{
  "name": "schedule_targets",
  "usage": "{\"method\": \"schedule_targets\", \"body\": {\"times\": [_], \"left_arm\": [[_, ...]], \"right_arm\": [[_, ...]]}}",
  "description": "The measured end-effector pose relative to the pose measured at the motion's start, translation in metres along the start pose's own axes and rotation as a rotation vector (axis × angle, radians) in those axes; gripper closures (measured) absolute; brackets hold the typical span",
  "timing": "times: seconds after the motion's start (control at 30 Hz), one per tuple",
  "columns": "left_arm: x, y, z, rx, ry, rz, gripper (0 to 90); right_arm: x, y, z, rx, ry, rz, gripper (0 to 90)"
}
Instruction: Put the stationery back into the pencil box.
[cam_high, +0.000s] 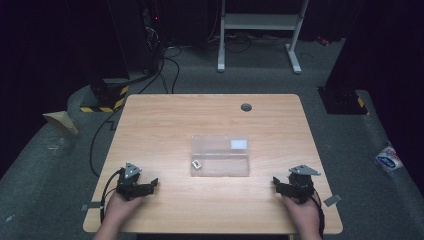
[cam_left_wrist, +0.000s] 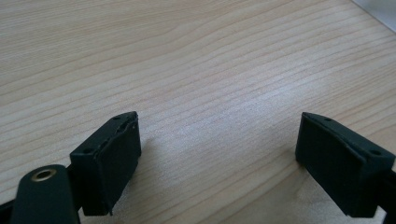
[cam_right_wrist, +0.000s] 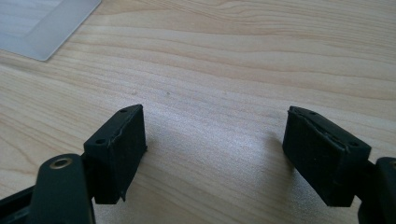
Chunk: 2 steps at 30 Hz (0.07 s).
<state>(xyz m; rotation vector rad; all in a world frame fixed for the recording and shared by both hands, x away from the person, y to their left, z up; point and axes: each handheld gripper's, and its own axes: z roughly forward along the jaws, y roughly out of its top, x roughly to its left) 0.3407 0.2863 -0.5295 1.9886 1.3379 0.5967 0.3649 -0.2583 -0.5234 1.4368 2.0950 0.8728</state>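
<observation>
The left gripper (cam_high: 150, 184) and right gripper (cam_high: 278, 184) rest on the wooden worktop (cam_high: 165, 115) near its front corners, each with jaws spread wide and nothing between them. Between the two, farther back at the centre, lies a clear plastic box (cam_high: 220, 155), well apart from both.

floor: grey carpet (cam_high: 200, 75) all round, black cables (cam_high: 167, 62) trailing over it | table: light wood-grain top (cam_high: 165, 120) with round dark grommet (cam_high: 246, 107) near far edge | far side: white desk frame (cam_high: 260, 22) | left: black-yellow hazard-striped base (cam_high: 107, 100) | surroundings: dark, light falling on tabletop
</observation>
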Motion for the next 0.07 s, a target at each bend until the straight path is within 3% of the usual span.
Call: {"method": "schedule_targets", "body": {"times": [0.07], "left_arm": [[0.0003,0.0001,0.0001,0.0,-0.002,0.001,14.4]], "right_arm": [[0.0,0.0,0.0,0.0,-0.001,0.001,20.8]]}}
